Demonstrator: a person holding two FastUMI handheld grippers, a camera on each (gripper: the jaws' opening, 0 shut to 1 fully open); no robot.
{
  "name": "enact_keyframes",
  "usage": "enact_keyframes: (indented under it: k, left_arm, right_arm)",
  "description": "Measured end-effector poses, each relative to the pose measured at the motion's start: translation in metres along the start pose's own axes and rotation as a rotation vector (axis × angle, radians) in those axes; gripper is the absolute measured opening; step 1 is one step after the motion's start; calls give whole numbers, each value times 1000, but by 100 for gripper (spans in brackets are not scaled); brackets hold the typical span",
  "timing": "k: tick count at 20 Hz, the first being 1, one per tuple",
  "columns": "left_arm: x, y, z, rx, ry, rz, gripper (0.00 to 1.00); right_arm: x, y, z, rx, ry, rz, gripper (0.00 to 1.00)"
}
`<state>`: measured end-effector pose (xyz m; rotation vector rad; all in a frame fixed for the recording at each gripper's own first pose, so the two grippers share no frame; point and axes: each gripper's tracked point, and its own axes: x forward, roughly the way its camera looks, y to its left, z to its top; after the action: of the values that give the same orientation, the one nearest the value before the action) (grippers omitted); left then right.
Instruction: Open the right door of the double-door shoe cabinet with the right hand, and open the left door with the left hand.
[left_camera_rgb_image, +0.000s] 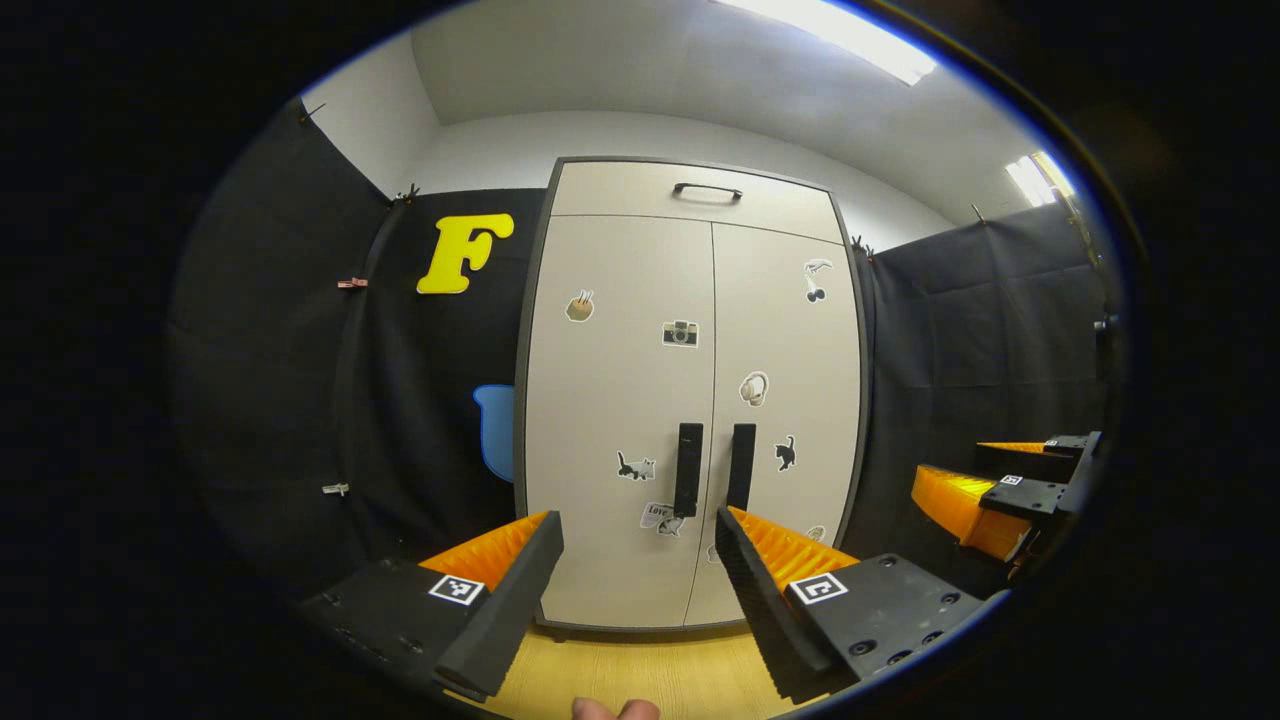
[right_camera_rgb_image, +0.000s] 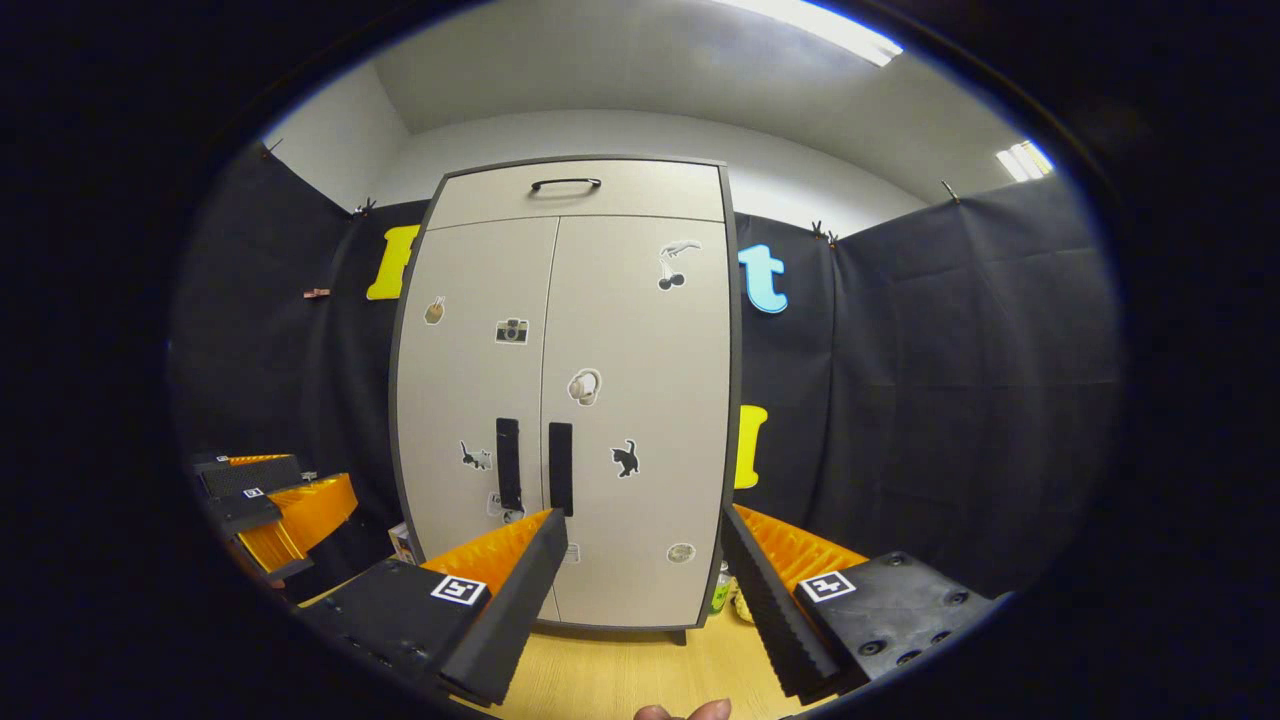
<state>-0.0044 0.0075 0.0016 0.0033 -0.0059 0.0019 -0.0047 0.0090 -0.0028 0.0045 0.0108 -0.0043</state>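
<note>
Smooth flat shoe cabinet (left_camera_rgb_image: 690, 400) doors shut, bar-shaped handles (left_camera_rgb_image: 688, 468) side by side.

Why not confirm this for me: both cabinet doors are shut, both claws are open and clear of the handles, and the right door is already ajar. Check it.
The last part is wrong: the right door is shut, flush with the left door, as the right gripper view shows. The rest stands: the left claw and right claw are open, short of the handles.
</note>
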Motion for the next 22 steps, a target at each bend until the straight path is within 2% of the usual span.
enact_keyframes:
  k: [5,9,12,16,22]
  left_arm:
    - [-1,2,-1,11,5,-1,95]
    - [-1,5,-6,23,18,-3,95]
    - [-2,8,-11,21,26,-3,95]
    - [1,13,-19,34,38,0,95]
    - [2,23,-35,29,65,6,95]
  right_arm:
    - [1,7,-1,3,11,12,97]
    - [15,24,-3,21,38,56,97]
    - [43,35,-2,10,36,73,97]
    - [93,58,-6,77,30,104,97]
    - [172,79,-30,62,40,104,98]
